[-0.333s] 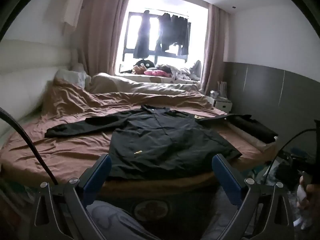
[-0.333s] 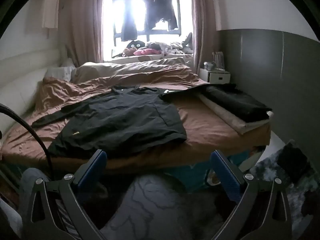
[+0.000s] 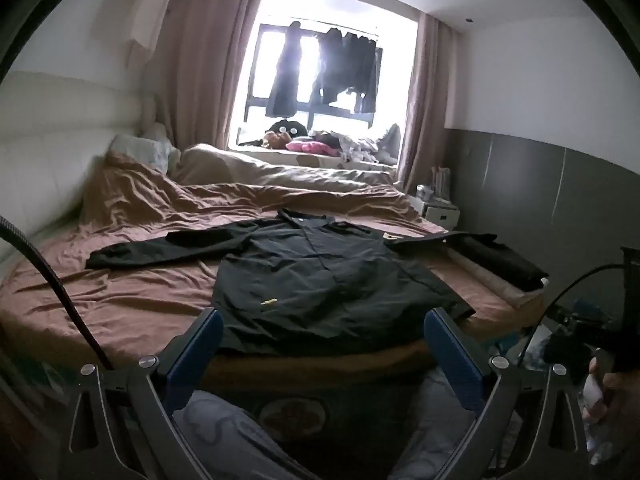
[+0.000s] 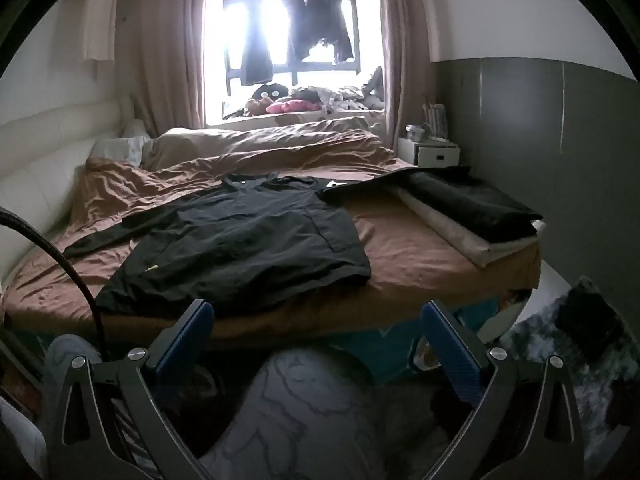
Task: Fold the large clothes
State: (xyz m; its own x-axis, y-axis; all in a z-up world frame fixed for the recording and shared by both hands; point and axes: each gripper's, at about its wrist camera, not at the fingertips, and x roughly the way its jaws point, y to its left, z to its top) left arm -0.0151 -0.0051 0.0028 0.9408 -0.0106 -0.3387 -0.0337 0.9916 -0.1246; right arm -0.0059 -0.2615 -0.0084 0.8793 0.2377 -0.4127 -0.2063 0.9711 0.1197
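A large black long-sleeved shirt (image 3: 320, 276) lies spread flat on the brown bedsheet (image 3: 120, 304), collar toward the window and both sleeves stretched out sideways. In the right wrist view the same shirt (image 4: 248, 244) fills the bed's left half. My left gripper (image 3: 323, 322) hangs open in front of the bed's near edge, short of the shirt's hem, nothing between its blue fingers. My right gripper (image 4: 316, 314) is open too, below the near edge and right of the hem, holding nothing.
A stack of folded clothes, black on white (image 4: 476, 208), lies on the bed's right side. A rumpled duvet (image 3: 248, 176) and pillows fill the far end. A white nightstand (image 4: 430, 152) stands by the grey wall. The person's patterned trouser knees (image 4: 316, 408) are below the grippers.
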